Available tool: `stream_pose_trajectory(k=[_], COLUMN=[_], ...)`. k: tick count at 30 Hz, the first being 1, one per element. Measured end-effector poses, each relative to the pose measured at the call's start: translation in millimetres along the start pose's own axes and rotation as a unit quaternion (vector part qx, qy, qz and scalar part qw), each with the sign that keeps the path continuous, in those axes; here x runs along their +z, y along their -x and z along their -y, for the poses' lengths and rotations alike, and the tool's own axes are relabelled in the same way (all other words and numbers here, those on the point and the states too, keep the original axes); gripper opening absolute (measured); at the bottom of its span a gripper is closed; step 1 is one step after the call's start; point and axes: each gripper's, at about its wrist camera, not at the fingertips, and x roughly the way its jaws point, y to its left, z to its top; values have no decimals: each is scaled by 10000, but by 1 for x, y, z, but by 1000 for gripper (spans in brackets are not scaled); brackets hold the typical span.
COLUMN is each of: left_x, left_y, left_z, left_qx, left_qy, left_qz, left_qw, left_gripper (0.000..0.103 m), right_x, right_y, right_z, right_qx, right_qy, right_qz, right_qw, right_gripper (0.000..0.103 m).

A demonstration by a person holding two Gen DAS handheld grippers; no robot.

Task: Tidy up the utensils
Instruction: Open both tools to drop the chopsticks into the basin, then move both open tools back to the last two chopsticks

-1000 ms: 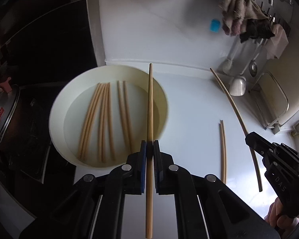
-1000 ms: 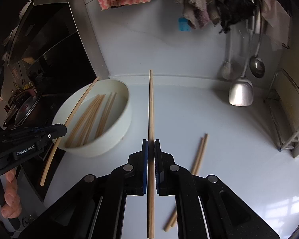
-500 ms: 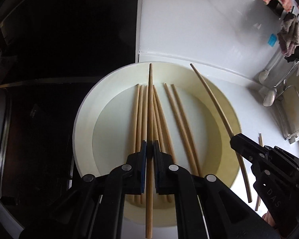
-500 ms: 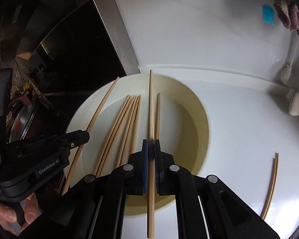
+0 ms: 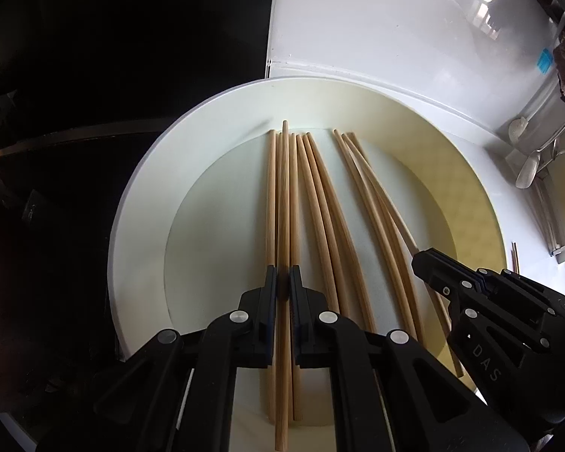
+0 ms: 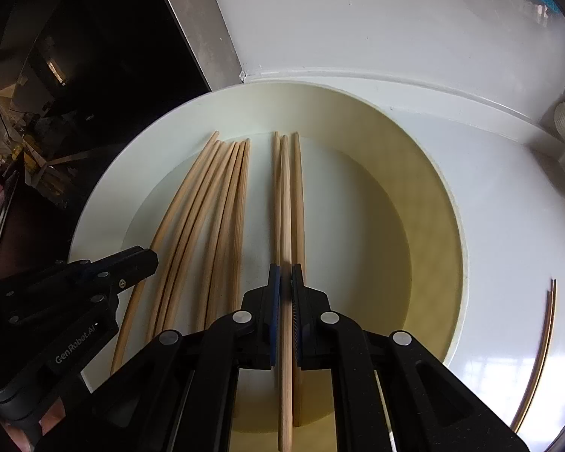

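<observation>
A chopstick (image 5: 283, 203) is clamped in the left gripper (image 5: 282, 282), whose jaws are closed on the stick, with its tip over the far side of the bowl (image 5: 139, 203). A second chopstick (image 6: 285, 207) is gripped the same way in the right gripper (image 6: 285, 282), likewise held above the bowl floor. Both sticks are angled down over the loose chopsticks (image 5: 320, 207) already lying in the bowl. Two more chopsticks (image 6: 542, 350) are left on the surface (image 6: 508, 248), well apart from the bowl.

Several risks can be judged from here. If the sticks are let go while their tips are high, they may bounce on the hard floor of the bowl, or roll across the others and end up crossed. A long tail of each stick is left behind its gripper, so a stick released too far back could tip over the near rim and slide out onto the surface. The two grippers are held close together over the bowl, so a careless withdrawal could bring them into contact or drag a lying stick along. If either gripper is lowered too far, the loose sticks could be pressed and scattered, or the bowl could be nudged towards the dark hob (image 5: 94, 75) beside it
</observation>
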Motion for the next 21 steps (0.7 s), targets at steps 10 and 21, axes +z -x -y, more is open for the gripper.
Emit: stream_pose_trajectory(k=[10, 21], left_x=[3, -2], left_y=[-13, 25], left_z=[-2, -15], left_qx=[90, 284], left_qy=[-20, 199], left_qz=[-114, 414], left_qw=[9999, 9985], left_gripper=[10, 70], right_x=[1, -3], right_y=[-14, 22], right_z=[3, 9], right_qx=[-52, -189], right_qy=[-72, -161], right_qz=[-201, 204], right_qw=[9998, 9995], right_gripper=[6, 42])
